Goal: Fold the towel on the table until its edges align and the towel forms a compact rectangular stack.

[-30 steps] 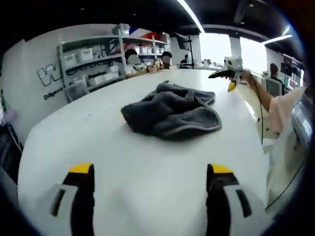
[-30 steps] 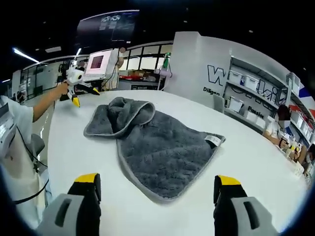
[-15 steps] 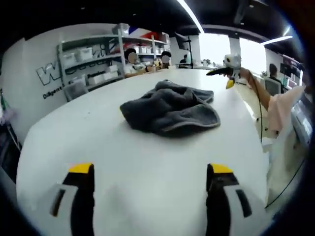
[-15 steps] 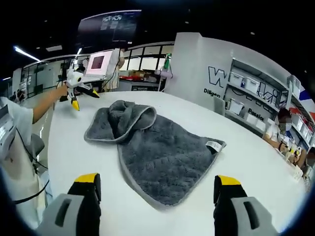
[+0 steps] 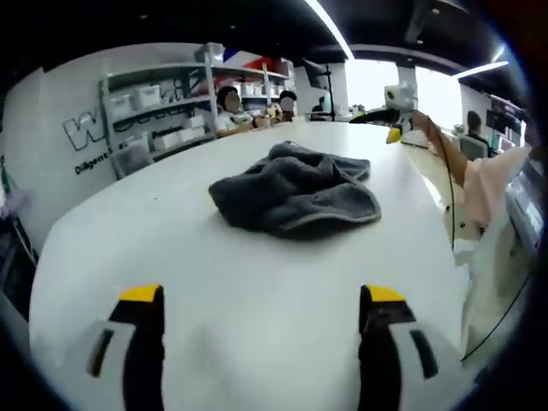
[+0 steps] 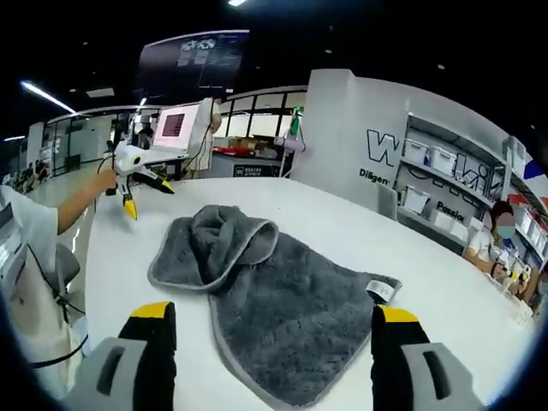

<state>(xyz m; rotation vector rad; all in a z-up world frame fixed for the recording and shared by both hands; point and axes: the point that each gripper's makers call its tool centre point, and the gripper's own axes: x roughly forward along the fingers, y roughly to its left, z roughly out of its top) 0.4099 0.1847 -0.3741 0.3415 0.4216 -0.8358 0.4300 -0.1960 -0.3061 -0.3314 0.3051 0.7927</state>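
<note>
While rumpled, towel [image 6: 282, 317] leaves table [image 5: 257, 291] margins bare.

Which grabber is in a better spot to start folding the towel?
Probably the right gripper: the grey towel lies just beyond its open jaws, a flat edge between them. The left gripper, also open, has bare table between it and the towel.

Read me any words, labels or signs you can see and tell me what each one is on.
"W": big outlined letter, cut off by the shelving, on the white wall.
"Dilig...": small slanted line below it on that wall, rest unreadable.
Tag on the grey towel: too small to read.
Pink monitor screen: too blurred to read.
</note>
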